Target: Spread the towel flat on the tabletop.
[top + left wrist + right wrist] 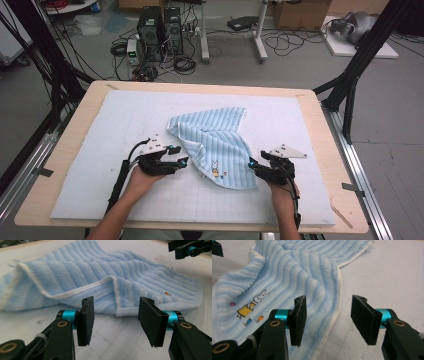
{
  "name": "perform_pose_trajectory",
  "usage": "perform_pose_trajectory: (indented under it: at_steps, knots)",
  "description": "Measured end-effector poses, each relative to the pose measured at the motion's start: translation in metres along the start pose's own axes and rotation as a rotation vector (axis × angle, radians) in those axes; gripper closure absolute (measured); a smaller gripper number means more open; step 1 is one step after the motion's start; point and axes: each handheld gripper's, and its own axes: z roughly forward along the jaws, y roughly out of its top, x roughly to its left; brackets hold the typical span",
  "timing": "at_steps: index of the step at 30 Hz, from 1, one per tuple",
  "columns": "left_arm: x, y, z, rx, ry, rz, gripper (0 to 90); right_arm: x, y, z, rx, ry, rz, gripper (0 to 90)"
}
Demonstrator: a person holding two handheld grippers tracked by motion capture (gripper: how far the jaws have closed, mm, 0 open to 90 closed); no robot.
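A light blue striped towel with a small rabbit picture lies loosely folded and rumpled on the white mat. My left gripper is just left of the towel's near left edge, open, with nothing between its pads. In the left gripper view the towel's white-hemmed fold lies beyond the open left gripper. My right gripper sits at the towel's near right corner, open. In the right gripper view the towel's hemmed edge runs under the gap of the right gripper, and the rabbit picture is at the left.
The white gridded mat covers a wooden table. Black frame posts stand at both far corners. Computers, cables and boxes sit on the floor beyond the far edge.
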Motion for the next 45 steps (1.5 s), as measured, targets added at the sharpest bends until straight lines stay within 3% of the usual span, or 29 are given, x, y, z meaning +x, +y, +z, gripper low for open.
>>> perform_pose_trajectory:
  at_steps: [4, 10, 11, 13, 16, 21, 28, 33, 38, 40, 44, 45]
  knots:
    - [-0.009, 0.004, 0.021, 0.062, 0.005, 0.053, 48.0, -0.007, -0.006, -0.008, -0.016, 0.002, 0.023, 43.8]
    - [-0.015, 0.004, 0.039, 0.177, 0.039, 0.089, 54.8, -0.013, -0.015, -0.015, -0.020, 0.001, 0.040, 43.6]
    - [-0.016, 0.004, 0.039, 0.178, 0.033, 0.101, 58.0, -0.014, -0.016, -0.015, -0.021, 0.003, 0.043, 43.6]
    - [-0.018, 0.004, 0.039, 0.198, 0.034, 0.134, 73.8, -0.014, -0.017, -0.017, -0.021, 0.001, 0.052, 43.6]
    - [-0.017, 0.004, 0.035, 0.214, 0.024, 0.120, 78.2, -0.014, -0.017, -0.017, -0.024, 0.002, 0.057, 43.4]
    - [-0.015, -0.003, 0.013, 0.191, 0.024, 0.090, 78.4, -0.010, -0.017, -0.015, -0.012, 0.004, 0.048, 43.1]
    - [-0.017, -0.022, -0.032, 0.152, 0.037, 0.029, 78.1, 0.003, -0.018, -0.011, 0.031, 0.012, 0.033, 42.4]
    - [-0.032, -0.037, -0.058, 0.140, 0.031, 0.009, 78.1, 0.022, -0.027, -0.010, 0.085, 0.005, 0.013, 47.6]
    - [-0.052, -0.053, -0.079, 0.106, 0.020, -0.029, 78.4, 0.044, -0.038, -0.013, 0.147, 0.001, 0.012, 44.1]
    - [-0.060, -0.060, -0.085, 0.114, 0.023, -0.031, 78.5, 0.052, -0.040, -0.016, 0.146, 0.016, 0.018, 46.1]
    - [-0.074, -0.068, -0.099, 0.109, 0.024, -0.028, 78.6, 0.069, -0.045, -0.022, 0.156, -0.008, -0.025, 51.4]
    - [-0.077, -0.070, -0.102, 0.106, 0.023, -0.028, 78.6, 0.072, -0.046, -0.023, 0.159, -0.015, -0.024, 56.5]
